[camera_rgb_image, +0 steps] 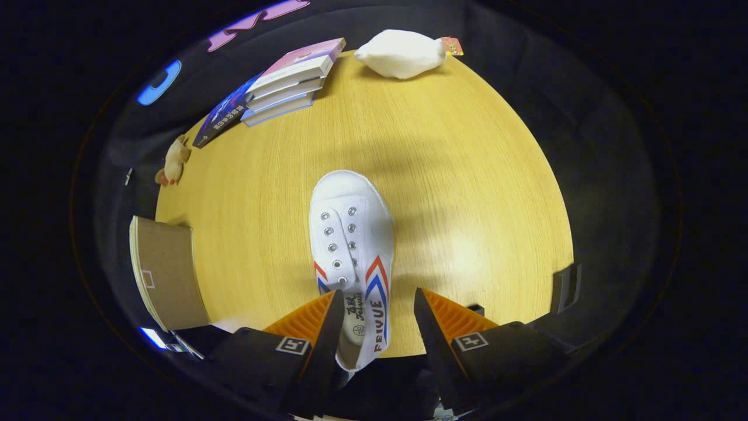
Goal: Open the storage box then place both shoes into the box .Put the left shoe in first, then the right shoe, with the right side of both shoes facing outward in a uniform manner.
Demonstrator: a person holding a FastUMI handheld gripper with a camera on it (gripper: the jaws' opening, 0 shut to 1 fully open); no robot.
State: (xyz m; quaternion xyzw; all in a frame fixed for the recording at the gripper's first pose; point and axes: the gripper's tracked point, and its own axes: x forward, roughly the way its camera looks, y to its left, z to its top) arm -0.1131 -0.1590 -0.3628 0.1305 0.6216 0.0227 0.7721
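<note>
A white canvas shoe [350,234] with red and blue chevrons on its side lies on the round wooden table [467,175], toe pointing away from me. Its heel end reaches between my fingers. My gripper [374,327] is open. The left finger [327,327] sits at the shoe's opening, touching or just over its inner edge. The right finger [429,327] stands apart from the shoe's side, with bare wood showing in the gap. A brown cardboard box [169,275] stands at the table's edge, to the left of the fingers; I cannot tell whether it is open.
A stack of books [286,82] lies beyond the shoe to the left, and a white stuffed toy [403,52] at the far edge. A small tan plush [174,161] sits beyond the box. A black object [565,286] is clipped at the table's right edge.
</note>
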